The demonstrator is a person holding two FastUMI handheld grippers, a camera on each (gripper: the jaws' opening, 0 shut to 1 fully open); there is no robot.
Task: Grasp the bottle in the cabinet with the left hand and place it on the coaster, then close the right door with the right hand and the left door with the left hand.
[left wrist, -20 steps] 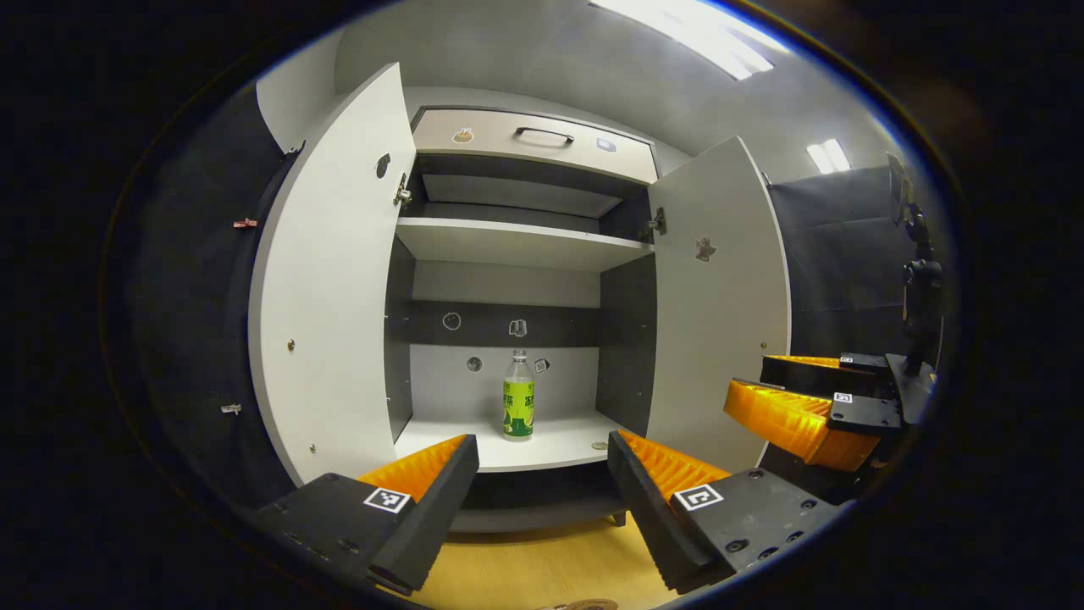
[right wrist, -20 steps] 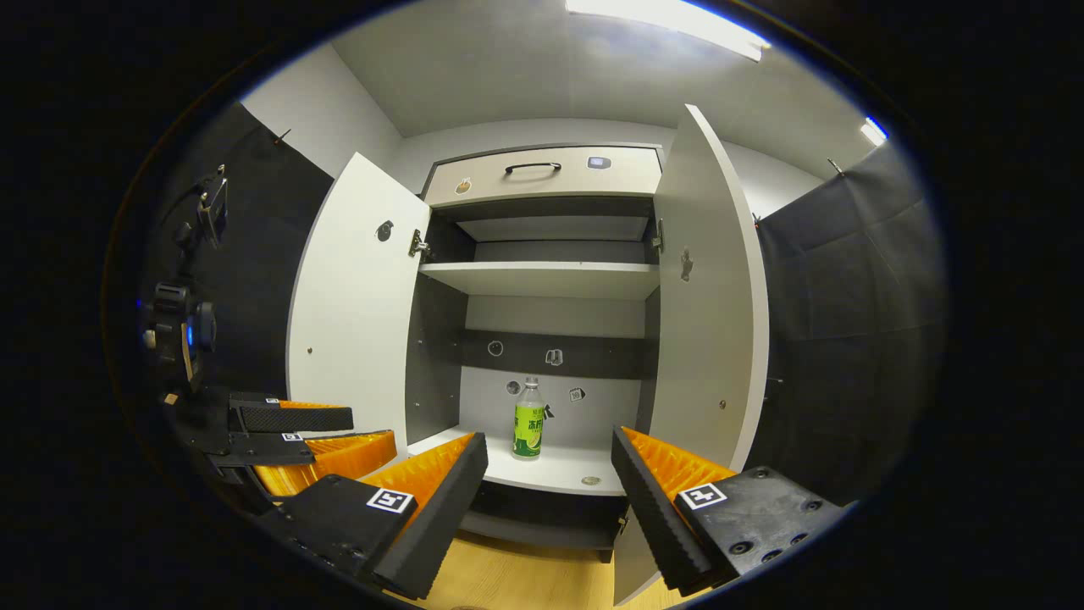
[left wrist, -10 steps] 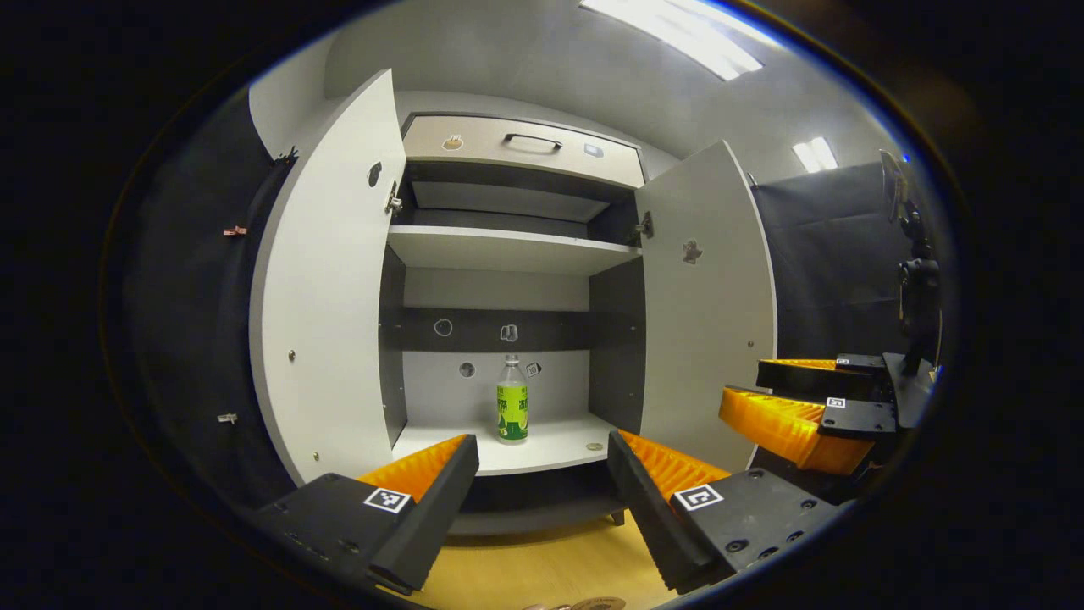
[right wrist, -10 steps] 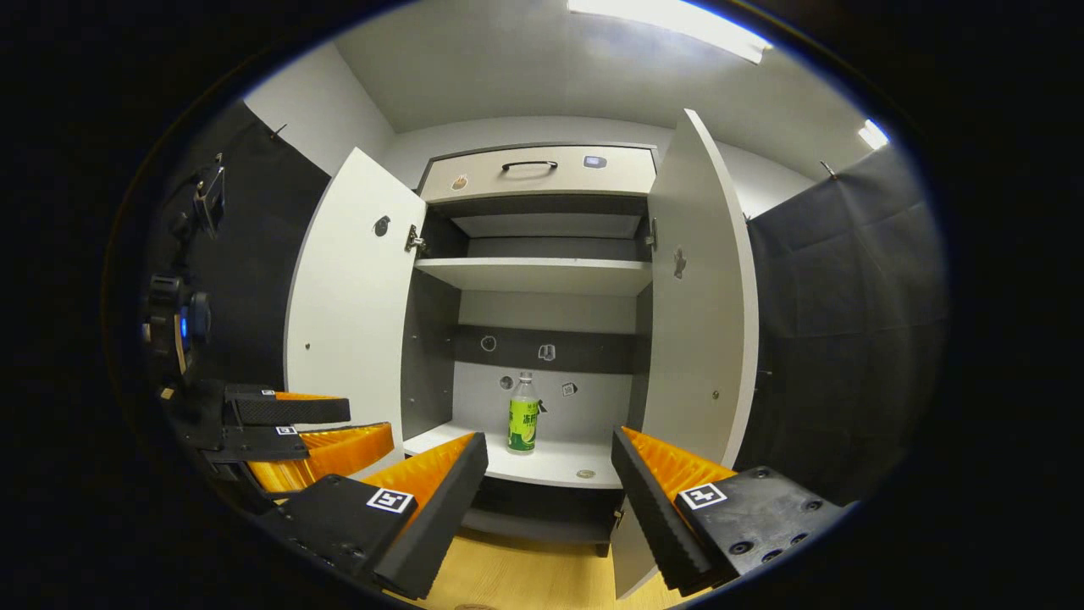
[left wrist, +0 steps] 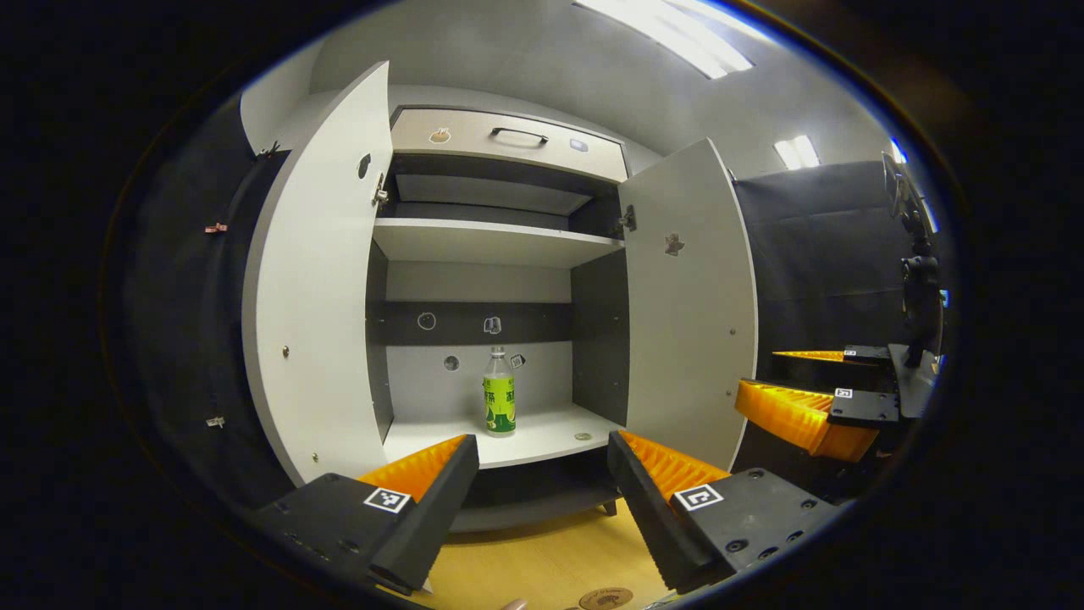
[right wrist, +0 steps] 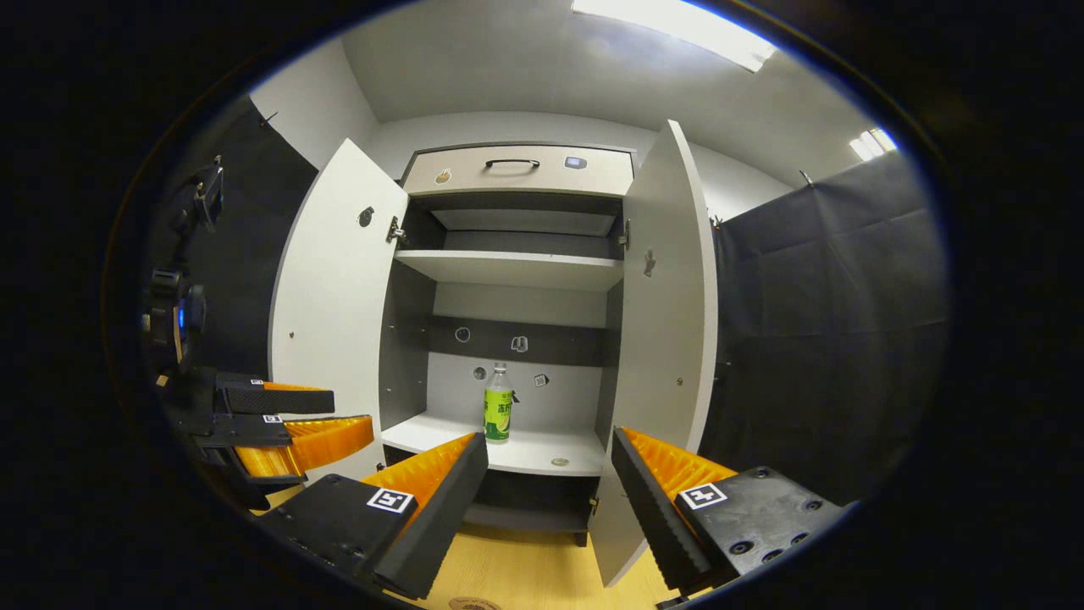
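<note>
You'd swung both views right of the bottle; left gripper and right gripper were wide apart, holding nothing.

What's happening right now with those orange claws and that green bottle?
Both hand-held grippers open, left and right, holding nothing. Bottle upright on cabinet shelf, untouched. Both doors open, path clear.
</note>
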